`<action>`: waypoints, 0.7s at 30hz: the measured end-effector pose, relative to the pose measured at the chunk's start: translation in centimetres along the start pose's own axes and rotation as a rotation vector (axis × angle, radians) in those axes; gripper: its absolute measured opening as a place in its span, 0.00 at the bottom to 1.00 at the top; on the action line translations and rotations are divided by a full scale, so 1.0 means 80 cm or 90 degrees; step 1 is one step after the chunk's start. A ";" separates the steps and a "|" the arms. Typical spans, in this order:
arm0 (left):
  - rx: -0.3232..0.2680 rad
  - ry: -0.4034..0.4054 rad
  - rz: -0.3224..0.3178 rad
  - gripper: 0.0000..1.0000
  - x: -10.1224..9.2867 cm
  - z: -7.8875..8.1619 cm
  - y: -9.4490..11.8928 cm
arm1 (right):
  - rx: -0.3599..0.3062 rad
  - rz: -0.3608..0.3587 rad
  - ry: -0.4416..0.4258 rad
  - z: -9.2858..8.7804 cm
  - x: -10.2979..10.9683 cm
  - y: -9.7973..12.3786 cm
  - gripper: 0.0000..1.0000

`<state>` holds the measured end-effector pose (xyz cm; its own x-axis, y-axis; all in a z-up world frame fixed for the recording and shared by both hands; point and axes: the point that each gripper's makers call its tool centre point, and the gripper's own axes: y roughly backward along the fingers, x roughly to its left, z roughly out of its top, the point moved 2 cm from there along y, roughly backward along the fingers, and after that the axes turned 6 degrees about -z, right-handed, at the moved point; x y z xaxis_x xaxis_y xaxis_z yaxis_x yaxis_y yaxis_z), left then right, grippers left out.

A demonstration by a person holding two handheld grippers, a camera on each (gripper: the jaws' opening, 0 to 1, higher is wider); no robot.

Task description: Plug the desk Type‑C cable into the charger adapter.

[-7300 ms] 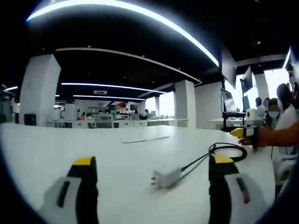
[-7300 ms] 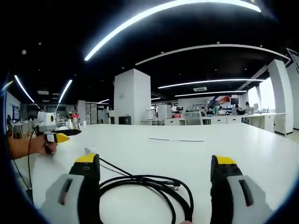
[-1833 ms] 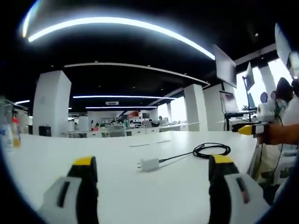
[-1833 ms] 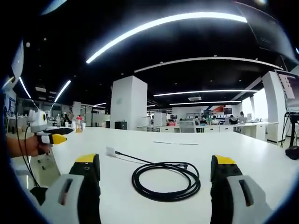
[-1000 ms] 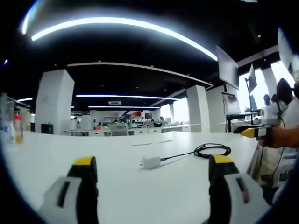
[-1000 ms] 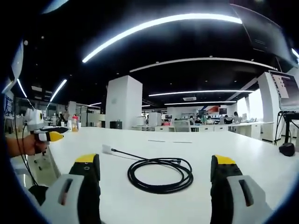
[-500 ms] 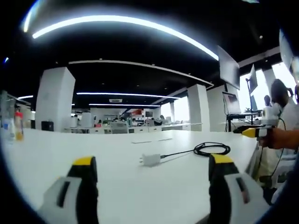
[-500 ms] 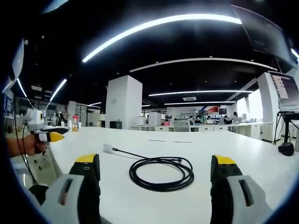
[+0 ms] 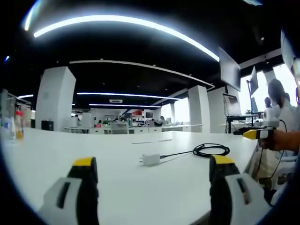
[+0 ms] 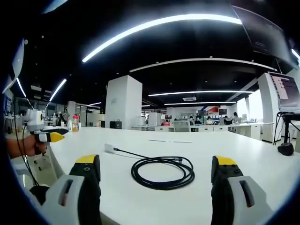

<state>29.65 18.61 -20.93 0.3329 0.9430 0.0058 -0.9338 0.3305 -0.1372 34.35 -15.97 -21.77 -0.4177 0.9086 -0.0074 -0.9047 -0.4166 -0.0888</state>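
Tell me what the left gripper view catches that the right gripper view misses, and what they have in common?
Left gripper view alone: the charger adapter's prongs, an orange-capped bottle at the table's far left, and the right gripper in a hand.

Right gripper view alone: the black cable's full coil close up, and the left gripper in a hand.

Both: the white table, the white charger adapter with the cable running from it, and open yellow-tipped jaws.

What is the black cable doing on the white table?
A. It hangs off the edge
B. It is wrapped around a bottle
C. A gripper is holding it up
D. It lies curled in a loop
D: the black cable lies coiled in a round loop flat on the white table, between the open jaws of the right gripper, untouched.
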 end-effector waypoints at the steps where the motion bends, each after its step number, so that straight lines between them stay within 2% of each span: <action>1: 0.000 0.000 -0.001 1.00 -0.001 0.001 0.001 | 0.000 0.000 0.000 0.000 0.000 0.001 1.00; 16: 0.000 0.003 -0.001 1.00 -0.003 0.003 0.004 | 0.005 -0.004 -0.003 -0.002 -0.007 0.001 1.00; 20: -0.003 0.004 0.000 1.00 -0.003 0.004 0.003 | 0.002 -0.003 -0.004 0.002 -0.008 0.000 1.00; 21: -0.009 0.009 -0.003 1.00 -0.005 0.009 0.001 | -0.005 -0.001 0.002 0.011 -0.007 -0.002 1.00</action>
<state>29.32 18.29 -20.27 0.3384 0.9410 -0.0077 -0.9306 0.3335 -0.1508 34.63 -16.43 -20.90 -0.4163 0.9092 -0.0107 -0.9045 -0.4153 -0.0973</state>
